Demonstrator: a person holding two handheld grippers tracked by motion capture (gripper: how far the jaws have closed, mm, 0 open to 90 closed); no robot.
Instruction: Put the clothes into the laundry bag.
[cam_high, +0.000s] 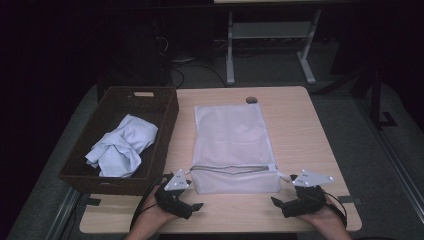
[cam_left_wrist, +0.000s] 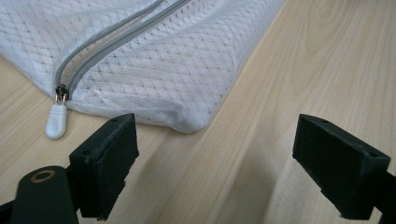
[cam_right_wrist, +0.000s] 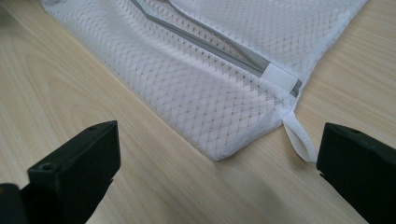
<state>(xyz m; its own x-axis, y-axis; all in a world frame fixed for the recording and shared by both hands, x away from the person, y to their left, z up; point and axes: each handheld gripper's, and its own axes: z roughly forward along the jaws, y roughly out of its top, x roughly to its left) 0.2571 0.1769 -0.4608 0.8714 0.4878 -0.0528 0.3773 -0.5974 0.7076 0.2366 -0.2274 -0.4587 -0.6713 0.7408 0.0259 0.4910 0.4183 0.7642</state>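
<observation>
A white mesh laundry bag (cam_high: 234, 145) is lying flat in the middle of a pale wooden table (cam_high: 300, 130), its grey zipper (cam_high: 232, 168) running across the end nearest the person. Both tongs are resting low at the table's near edge, pointing inward at the bag's two near corners. The left gripper (cam_high: 196, 206) is standing with its jaws spread wide and nothing between them; in the left gripper view the white zipper pull (cam_left_wrist: 55, 121) is lying on the wood just beside the bag's corner, a little outside the nearer jaw. The right gripper (cam_high: 275, 201) is likewise standing wide and empty, facing the corner where a small white fabric loop (cam_right_wrist: 299, 137) is sticking out from the seam. A pale blue cloth (cam_high: 121, 145) is sitting crumpled in a dark woven basket (cam_high: 167, 120) to the left of the bag.

The work in hand appears to be opening the bag. Doing it well is likely calling for the right gripper to be pinning the loop end, or the mesh beside it, while the left is closing on the small pull alone, not the mesh beneath it, and drawing it straight along the zipper line so the thin fabric is not bunching or catching in the teeth.
</observation>
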